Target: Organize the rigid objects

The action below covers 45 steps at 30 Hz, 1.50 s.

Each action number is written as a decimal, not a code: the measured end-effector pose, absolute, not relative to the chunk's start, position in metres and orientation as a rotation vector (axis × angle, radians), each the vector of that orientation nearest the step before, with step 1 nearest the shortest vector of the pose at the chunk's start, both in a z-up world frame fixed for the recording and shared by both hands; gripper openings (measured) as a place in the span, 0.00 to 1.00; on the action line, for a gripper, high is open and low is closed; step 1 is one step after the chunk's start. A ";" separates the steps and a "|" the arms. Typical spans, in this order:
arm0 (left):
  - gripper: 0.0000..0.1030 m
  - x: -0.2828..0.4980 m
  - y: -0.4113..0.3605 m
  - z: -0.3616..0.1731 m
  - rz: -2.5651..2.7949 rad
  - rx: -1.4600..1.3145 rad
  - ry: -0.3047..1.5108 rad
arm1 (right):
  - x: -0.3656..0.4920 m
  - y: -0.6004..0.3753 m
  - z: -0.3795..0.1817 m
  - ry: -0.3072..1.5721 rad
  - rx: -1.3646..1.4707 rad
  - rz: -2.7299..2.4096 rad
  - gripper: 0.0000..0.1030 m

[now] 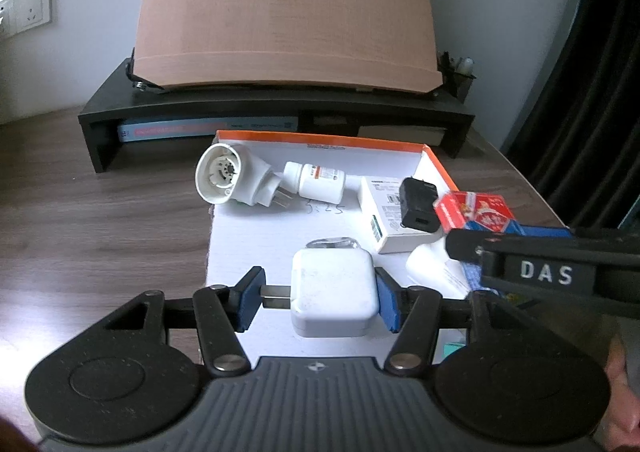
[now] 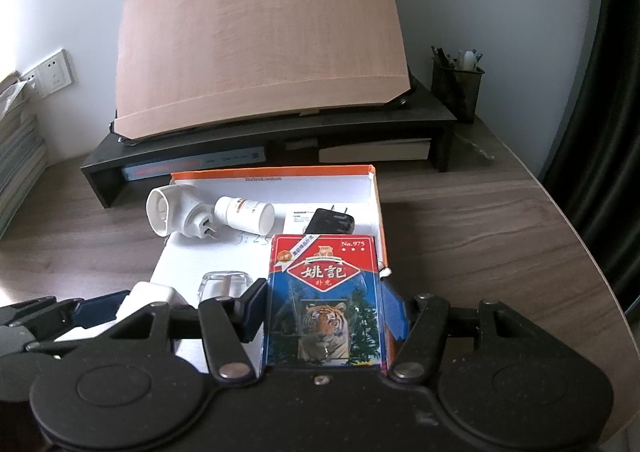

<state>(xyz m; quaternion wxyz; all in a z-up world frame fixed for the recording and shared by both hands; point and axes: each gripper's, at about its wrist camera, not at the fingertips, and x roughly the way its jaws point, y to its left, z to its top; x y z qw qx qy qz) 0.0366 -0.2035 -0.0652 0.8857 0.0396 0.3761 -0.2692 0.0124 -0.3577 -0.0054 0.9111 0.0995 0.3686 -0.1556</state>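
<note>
Left gripper clamped on the square white plastic charger, low over the shallow orange-rimmed cardboard box. Right gripper pinching the blue tiger card pack. Best lowered flat, released gently. Inside already: white bottle, black adapter, white round-faced plug.

Left gripper: low and level, jaws closed on the white charger, one blue pad against the plug prongs, the other on the opposite side. Right gripper: just beside it on the right, jaws clamped on the card box from both sides, box upright. Bare fingers at the left view's right edge.
</note>
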 end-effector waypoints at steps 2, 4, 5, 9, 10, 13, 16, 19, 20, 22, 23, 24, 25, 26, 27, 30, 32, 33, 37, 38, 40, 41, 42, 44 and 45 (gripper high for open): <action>0.56 0.035 -0.205 -0.065 -0.569 0.088 0.780 | 0.013 -0.356 -0.005 0.761 0.201 -0.313 0.69; 0.56 0.033 -0.206 -0.065 -0.576 0.091 0.777 | 0.014 -0.355 -0.005 0.760 0.196 -0.308 0.69; 0.56 0.032 -0.206 -0.064 -0.579 0.092 0.776 | 0.014 -0.354 -0.005 0.760 0.194 -0.308 0.69; 0.56 0.031 -0.207 -0.064 -0.585 0.096 0.773 | 0.016 -0.353 -0.005 0.760 0.189 -0.310 0.69; 0.56 0.031 -0.208 -0.064 -0.586 0.097 0.772 | 0.017 -0.353 -0.005 0.760 0.188 -0.310 0.69; 0.56 0.029 -0.208 -0.063 -0.590 0.098 0.771 | 0.018 -0.353 -0.005 0.761 0.185 -0.308 0.69; 0.56 0.029 -0.209 -0.064 -0.592 0.101 0.772 | 0.021 -0.352 -0.007 0.767 0.184 -0.302 0.69; 0.56 0.029 -0.209 -0.064 -0.592 0.102 0.776 | 0.025 -0.351 -0.009 0.770 0.181 -0.295 0.70; 0.57 0.028 -0.208 -0.064 -0.592 0.102 0.776 | 0.027 -0.351 -0.009 0.771 0.178 -0.293 0.70; 0.56 0.028 -0.208 -0.064 -0.593 0.103 0.776 | 0.029 -0.350 -0.009 0.767 0.180 -0.290 0.70; 0.57 0.028 -0.209 -0.064 -0.593 0.103 0.776 | 0.031 -0.350 -0.009 0.766 0.180 -0.287 0.70; 0.57 0.028 -0.209 -0.064 -0.593 0.103 0.776 | 0.032 -0.350 -0.009 0.764 0.177 -0.286 0.70; 0.57 0.028 -0.209 -0.064 -0.594 0.104 0.776 | 0.034 -0.350 -0.009 0.765 0.172 -0.284 0.70; 0.57 0.028 -0.210 -0.064 -0.594 0.105 0.776 | 0.035 -0.350 -0.009 0.766 0.170 -0.284 0.70; 0.57 0.028 -0.210 -0.064 -0.594 0.105 0.775 | 0.037 -0.350 -0.010 0.766 0.170 -0.284 0.70; 0.57 0.028 -0.210 -0.064 -0.598 0.108 0.775 | 0.040 -0.350 -0.011 0.771 0.168 -0.287 0.70; 0.57 0.028 -0.211 -0.064 -0.598 0.109 0.774 | 0.043 -0.351 -0.011 0.773 0.165 -0.286 0.70; 0.57 0.028 -0.211 -0.064 -0.598 0.109 0.773 | 0.044 -0.351 -0.011 0.773 0.164 -0.285 0.70; 0.57 0.029 -0.212 -0.065 -0.601 0.111 0.774 | 0.046 -0.352 -0.012 0.770 0.163 -0.284 0.70; 0.57 0.029 -0.213 -0.065 -0.603 0.111 0.774 | 0.046 -0.352 -0.012 0.767 0.166 -0.284 0.70; 0.57 0.029 -0.214 -0.065 -0.605 0.112 0.774 | 0.047 -0.351 -0.012 0.769 0.163 -0.276 0.70; 0.57 0.029 -0.214 -0.065 -0.608 0.113 0.775 | 0.047 -0.350 -0.012 0.767 0.155 -0.267 0.70; 0.57 0.029 -0.215 -0.065 -0.610 0.113 0.776 | 0.047 -0.349 -0.012 0.764 0.148 -0.262 0.71; 0.57 0.029 -0.217 -0.066 -0.615 0.116 0.779 | 0.044 -0.348 -0.010 0.750 0.127 -0.271 0.72; 0.56 0.029 -0.217 -0.067 -0.607 0.121 0.780 | 0.042 -0.348 -0.008 0.745 0.120 -0.276 0.72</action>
